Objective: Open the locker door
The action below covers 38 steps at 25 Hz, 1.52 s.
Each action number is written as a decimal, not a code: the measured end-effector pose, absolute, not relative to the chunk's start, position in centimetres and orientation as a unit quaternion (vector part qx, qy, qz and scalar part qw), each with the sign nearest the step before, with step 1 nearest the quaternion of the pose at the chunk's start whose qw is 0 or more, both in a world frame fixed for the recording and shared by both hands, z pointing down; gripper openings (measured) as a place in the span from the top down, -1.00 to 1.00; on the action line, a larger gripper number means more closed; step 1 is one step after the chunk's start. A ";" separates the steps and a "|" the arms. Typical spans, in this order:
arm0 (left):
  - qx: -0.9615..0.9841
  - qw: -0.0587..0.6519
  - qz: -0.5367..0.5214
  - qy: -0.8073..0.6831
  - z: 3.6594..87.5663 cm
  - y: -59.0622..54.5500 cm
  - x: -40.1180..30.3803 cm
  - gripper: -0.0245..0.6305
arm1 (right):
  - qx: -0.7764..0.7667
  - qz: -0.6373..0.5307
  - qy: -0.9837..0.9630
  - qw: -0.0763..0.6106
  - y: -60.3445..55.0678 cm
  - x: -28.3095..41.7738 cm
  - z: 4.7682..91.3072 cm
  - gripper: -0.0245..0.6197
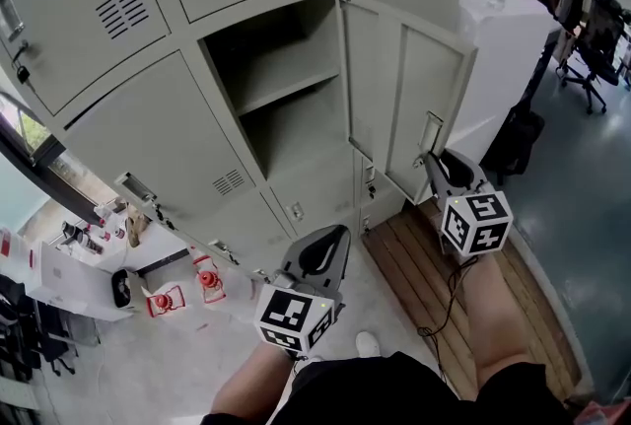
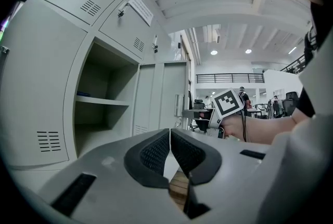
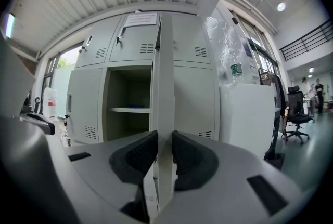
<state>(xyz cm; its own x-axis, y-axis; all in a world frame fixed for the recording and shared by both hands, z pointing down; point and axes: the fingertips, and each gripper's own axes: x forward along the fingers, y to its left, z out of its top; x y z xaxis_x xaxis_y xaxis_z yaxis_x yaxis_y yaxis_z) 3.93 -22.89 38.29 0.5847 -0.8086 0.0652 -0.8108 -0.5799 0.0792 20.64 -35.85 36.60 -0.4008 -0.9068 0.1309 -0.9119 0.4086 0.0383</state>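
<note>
Grey lockers (image 1: 187, 142) filling the head view; locker door (image 1: 404, 107) standing open beside the bare compartment, right tongs (image 1: 431, 160) at its free edge, left tongs (image 1: 330, 238) lower, apart from it. Left gripper view: left tongs (image 2: 170, 137) closed, empty. Right gripper view: right tongs (image 3: 165, 150) clamped on the locker door (image 3: 165, 88) edge.
</note>
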 end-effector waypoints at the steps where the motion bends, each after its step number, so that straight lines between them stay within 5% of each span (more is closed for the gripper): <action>1: 0.888 0.051 0.011 -0.457 38.3 -23.0 4.0 0.86 | 0.544 0.020 -0.836 0.066 -36.1 20.9 36.6 0.50; 24: 0.883 0.043 0.017 -0.467 37.7 -21.0 1.4 0.86 | 0.569 -0.001 -0.820 0.062 -32.7 20.7 35.8 0.51; 27: 0.883 0.041 0.015 -0.468 37.4 -19.7 -0.1 0.86 | 0.565 -0.005 -0.823 0.061 -30.7 18.7 35.4 0.75; 38: 0.876 0.046 0.003 -0.479 37.8 -14.5 -6.2 0.86 | 0.474 0.007 -0.878 0.070 -21.9 5.5 36.3 0.76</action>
<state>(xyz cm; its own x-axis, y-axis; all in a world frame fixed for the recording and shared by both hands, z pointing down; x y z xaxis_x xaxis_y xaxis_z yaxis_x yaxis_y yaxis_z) -6.22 -14.55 37.79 0.5403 -0.8401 0.0487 -0.8405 -0.5361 0.0781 5.48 -21.92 36.26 -0.5406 -0.8314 0.1289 -0.8333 0.5502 0.0543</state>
